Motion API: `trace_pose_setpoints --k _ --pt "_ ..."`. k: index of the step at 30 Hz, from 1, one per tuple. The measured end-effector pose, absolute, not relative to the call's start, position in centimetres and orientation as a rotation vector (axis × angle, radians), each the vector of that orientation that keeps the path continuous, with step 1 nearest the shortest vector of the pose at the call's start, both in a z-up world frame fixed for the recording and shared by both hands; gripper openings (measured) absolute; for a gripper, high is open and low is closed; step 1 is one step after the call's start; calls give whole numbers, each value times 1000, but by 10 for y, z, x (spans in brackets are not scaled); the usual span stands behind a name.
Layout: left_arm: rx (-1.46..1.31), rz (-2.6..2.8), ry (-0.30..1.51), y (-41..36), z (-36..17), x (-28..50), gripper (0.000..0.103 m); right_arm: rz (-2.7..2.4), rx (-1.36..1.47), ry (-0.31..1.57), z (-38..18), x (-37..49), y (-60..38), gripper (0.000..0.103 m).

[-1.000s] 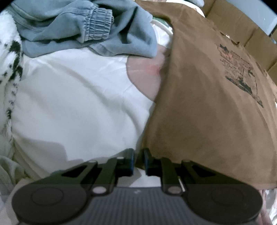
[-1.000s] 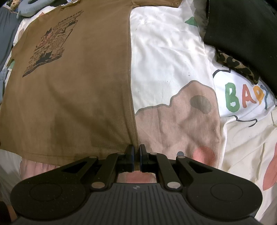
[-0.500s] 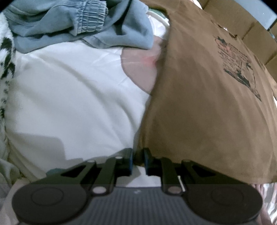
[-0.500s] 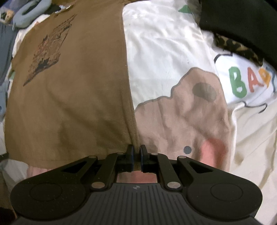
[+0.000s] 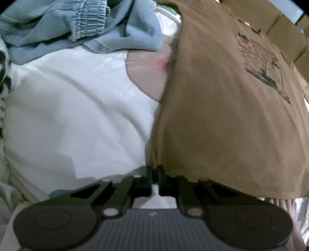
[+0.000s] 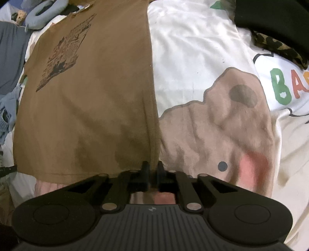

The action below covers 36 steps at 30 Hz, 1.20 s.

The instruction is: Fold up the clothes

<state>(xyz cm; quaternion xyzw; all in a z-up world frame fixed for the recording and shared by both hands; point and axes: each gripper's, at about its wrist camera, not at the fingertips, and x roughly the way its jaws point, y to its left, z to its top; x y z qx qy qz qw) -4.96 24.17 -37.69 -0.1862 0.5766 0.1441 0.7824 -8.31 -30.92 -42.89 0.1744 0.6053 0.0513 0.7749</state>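
A brown T-shirt (image 5: pixel 222 115) with a dark chest print lies spread flat, front up, on a white printed bedsheet (image 5: pixel 67 115). My left gripper (image 5: pixel 154 170) is shut on the shirt's near left hem corner. In the right wrist view the same brown T-shirt (image 6: pixel 87 106) fills the left half, and my right gripper (image 6: pixel 152 166) is shut on its near right hem corner. The hem between the two corners hangs slightly lifted off the sheet.
A heap of light blue denim clothes (image 5: pixel 67 25) lies at the far left. Cardboard boxes (image 5: pixel 280 25) stand behind the shirt. A black garment (image 6: pixel 274 17) and a camouflage piece (image 6: pixel 278 46) lie at the far right on the sheet (image 6: pixel 193 48).
Both grippers have drawn the hem corners a little toward me and upward. The shirt has slid slightly over the sheet. Both grips stay shut.
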Motion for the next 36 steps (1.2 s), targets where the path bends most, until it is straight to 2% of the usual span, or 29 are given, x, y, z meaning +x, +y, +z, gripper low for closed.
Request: trace_pose_setpoints --k 12,20,23,26,27,29,30,33,36 --pt "-384 321 1217 251 -328 -71 4 104 380 1326 -396 -90 -317 3" --pt "-379 339 1291 250 -373 -59 5 38 366 1373 -432 -84 -311 5" --pt "-414 363 1300 253 -378 -53 9 23 400 1373 -434 -83 -315 11" --pt "-415 366 1293 254 -368 -53 17 15 424 1358 -425 -87 -322 21" --pt "-412 368 1285 255 -363 -53 22 10 430 1347 -420 -89 -326 26" --pt "-414 376 1266 257 -350 -55 30 -1 444 1321 -407 -91 -332 29" --pt "-423 385 1253 259 -343 -57 36 -5 447 1308 -400 -91 -335 34" --pt "-443 408 1220 262 -319 -60 39 -16 446 1263 -378 -94 -345 40" --pt "-440 419 1189 261 -294 -61 65 -22 453 1214 -353 -95 -353 46"
